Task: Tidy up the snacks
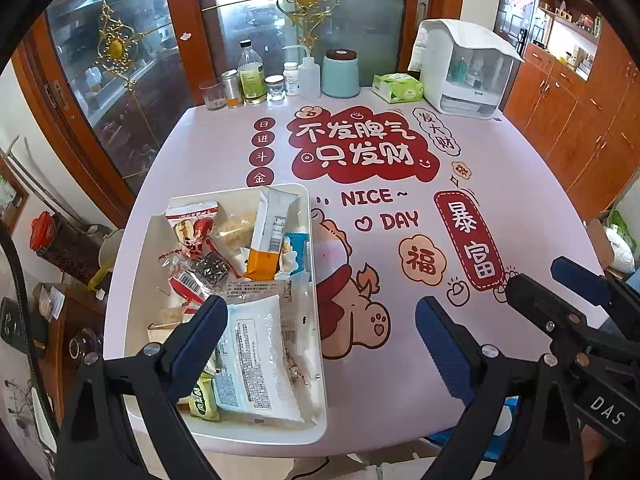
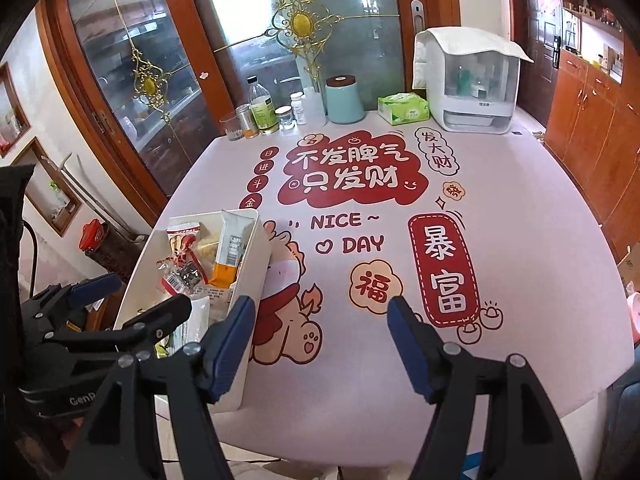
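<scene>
A white rectangular bin full of several snack packets stands on the left front of the pink table; it also shows in the right wrist view. A large white packet lies on top near the front, an orange-and-white packet leans at the back. My left gripper is open and empty, its left finger above the bin's front contents. My right gripper is open and empty, just right of the bin over the table; it also shows in the left wrist view.
At the table's far edge stand a glass, bottles and jars, a teal canister, a green tissue pack and a white dispenser box. Glass doors behind, wooden cabinets to the right.
</scene>
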Action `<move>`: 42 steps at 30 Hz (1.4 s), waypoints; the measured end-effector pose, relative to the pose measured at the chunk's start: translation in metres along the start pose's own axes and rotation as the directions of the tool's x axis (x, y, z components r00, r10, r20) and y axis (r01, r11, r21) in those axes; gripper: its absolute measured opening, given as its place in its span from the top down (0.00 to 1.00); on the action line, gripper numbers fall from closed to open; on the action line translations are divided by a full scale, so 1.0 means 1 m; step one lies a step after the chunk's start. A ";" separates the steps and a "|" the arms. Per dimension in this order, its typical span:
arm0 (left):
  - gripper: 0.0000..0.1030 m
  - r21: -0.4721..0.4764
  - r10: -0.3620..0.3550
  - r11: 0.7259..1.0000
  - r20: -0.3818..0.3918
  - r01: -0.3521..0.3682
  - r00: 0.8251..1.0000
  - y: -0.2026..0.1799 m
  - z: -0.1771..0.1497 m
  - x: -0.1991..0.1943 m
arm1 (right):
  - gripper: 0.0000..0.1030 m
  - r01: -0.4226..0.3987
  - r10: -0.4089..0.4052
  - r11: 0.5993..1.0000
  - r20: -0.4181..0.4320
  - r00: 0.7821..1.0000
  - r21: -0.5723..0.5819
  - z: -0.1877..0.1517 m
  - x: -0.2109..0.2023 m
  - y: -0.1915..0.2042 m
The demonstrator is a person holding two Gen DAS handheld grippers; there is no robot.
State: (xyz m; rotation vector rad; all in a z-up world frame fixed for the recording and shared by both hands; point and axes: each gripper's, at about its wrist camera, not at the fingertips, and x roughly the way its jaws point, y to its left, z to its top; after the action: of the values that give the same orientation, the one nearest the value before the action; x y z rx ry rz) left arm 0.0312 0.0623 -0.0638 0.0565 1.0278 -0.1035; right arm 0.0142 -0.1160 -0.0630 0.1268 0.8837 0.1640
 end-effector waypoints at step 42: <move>0.08 -0.012 0.018 1.000 -0.007 -0.018 1.000 -0.011 -0.002 -0.001 | 0.33 -0.028 0.028 1.000 -0.002 1.000 -0.012 0.000 0.000 -0.007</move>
State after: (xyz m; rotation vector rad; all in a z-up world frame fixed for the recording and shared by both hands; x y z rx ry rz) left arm 0.0274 0.0517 -0.0643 0.0550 1.0345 -0.0810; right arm 0.0147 -0.1230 -0.0641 0.1282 0.8828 0.1953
